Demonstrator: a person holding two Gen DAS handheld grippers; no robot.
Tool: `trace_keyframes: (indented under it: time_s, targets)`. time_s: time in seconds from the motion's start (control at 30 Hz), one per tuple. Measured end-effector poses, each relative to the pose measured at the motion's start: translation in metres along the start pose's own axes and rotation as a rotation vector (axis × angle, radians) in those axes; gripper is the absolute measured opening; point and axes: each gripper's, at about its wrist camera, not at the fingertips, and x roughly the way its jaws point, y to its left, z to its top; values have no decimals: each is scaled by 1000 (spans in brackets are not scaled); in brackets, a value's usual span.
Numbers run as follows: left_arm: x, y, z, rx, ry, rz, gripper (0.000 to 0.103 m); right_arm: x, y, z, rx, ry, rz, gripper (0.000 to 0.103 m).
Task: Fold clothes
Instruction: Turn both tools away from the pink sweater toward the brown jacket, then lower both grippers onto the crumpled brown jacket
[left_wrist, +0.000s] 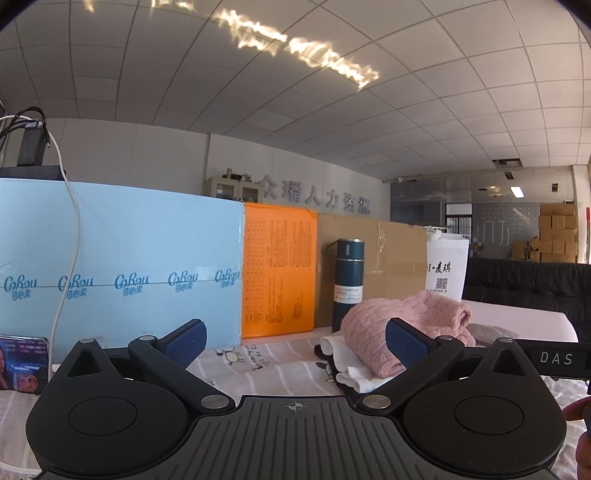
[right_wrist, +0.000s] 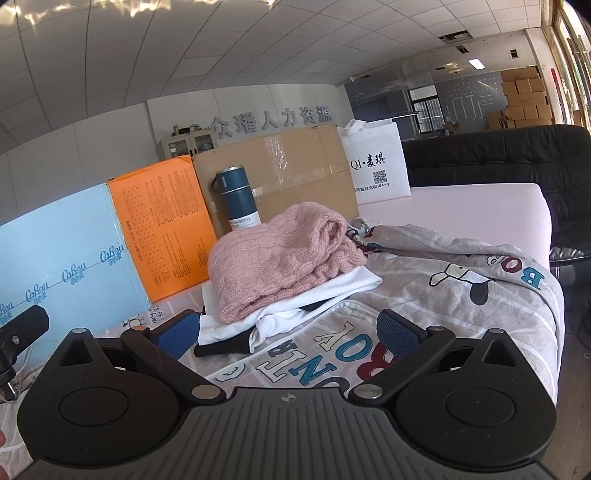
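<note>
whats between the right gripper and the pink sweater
In the right wrist view, only printed bedsheet separates the open right gripper from the pink sweater.

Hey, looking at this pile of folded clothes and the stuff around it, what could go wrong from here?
1. The pink sweater sits bulky atop the white garment, which overhangs the black one below; a nudge might topple the stack.
2. The blue bottle stands upright just behind the pile; pushing the clothes back could tip it.
3. Both the left gripper and right gripper are open and empty, so a low pass may snag the printed sheet.
</note>
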Motion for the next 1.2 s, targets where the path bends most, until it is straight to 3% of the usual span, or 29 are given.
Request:
trace_keyframes:
  time_s: [0.27, 0.47, 0.6, 0.77, 1.0, 1.1, 1.2]
  targets:
    - [-39, 6, 8, 78, -12, 3, 103, 9, 4, -11, 0, 69, 208, 103]
    - [-82, 22, 0, 169, -5, 171, 103, 7, 26, -23, 2, 130, 404, 103]
    - [-113, 41, -9, 83, -19, 293, 103, 0, 47, -31, -21, 148, 499, 103]
    - [-151, 67, -20, -38, -58, 374, 103, -9, 75, -43, -82, 183, 574, 103]
    - [-216, 105, -22, -56, -140, 601, 103, -23, 121, -53, -168, 223, 717, 103]
    - [-247, 131, -20, -67, -166, 762, 103, -29, 149, -56, -209, 268, 808, 103]
    - [-279, 166, -16, -187, -212, 912, 103, -34, 181, -56, -240, 319, 925, 103]
